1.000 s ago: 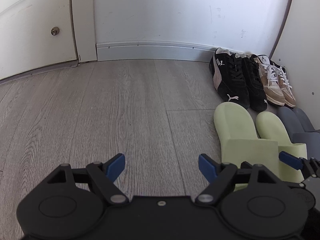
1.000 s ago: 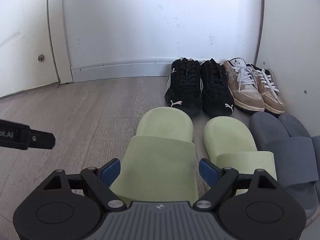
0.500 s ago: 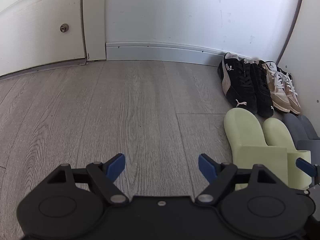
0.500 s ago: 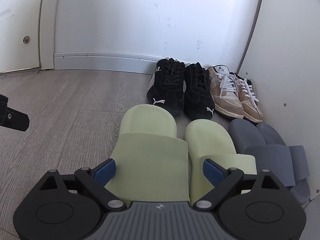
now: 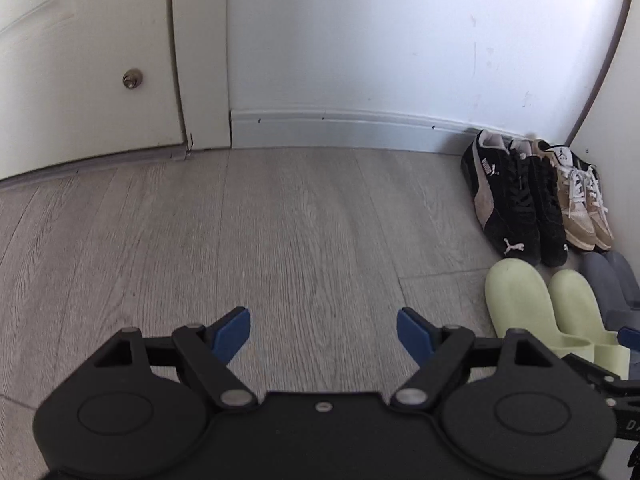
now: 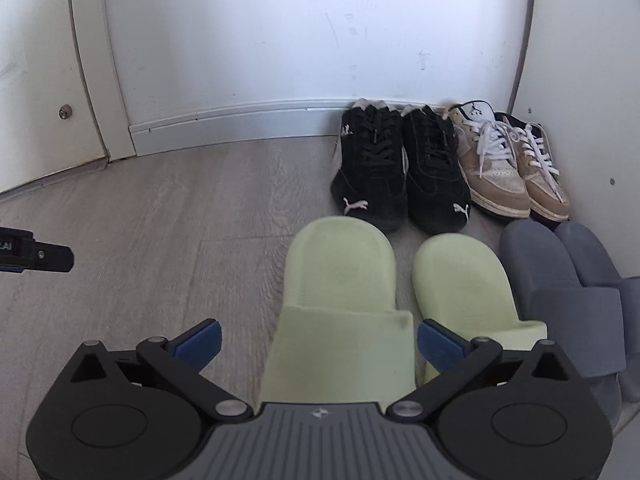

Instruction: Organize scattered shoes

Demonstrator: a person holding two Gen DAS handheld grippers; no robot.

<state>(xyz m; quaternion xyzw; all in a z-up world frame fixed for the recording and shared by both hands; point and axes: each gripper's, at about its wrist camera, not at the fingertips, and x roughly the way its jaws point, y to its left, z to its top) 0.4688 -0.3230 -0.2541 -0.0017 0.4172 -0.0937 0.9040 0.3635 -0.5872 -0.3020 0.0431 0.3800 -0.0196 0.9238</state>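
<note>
1. My left claw (image 5: 323,330) is spread wide over bare grey floor (image 5: 280,220), holding nothing
2. My right claw (image 6: 318,342) is also wide; the strap of the left green slide (image 6: 340,312) sits between its blue tips, and I cannot tell whether they touch it
3. The right green slide (image 6: 464,280) lies just beside its mate, grey slides (image 6: 560,280) next to it
4. Black sneakers (image 6: 396,168) and tan sneakers (image 6: 508,164) line the baseboard (image 6: 240,128) in the corner, toes facing me
</note>
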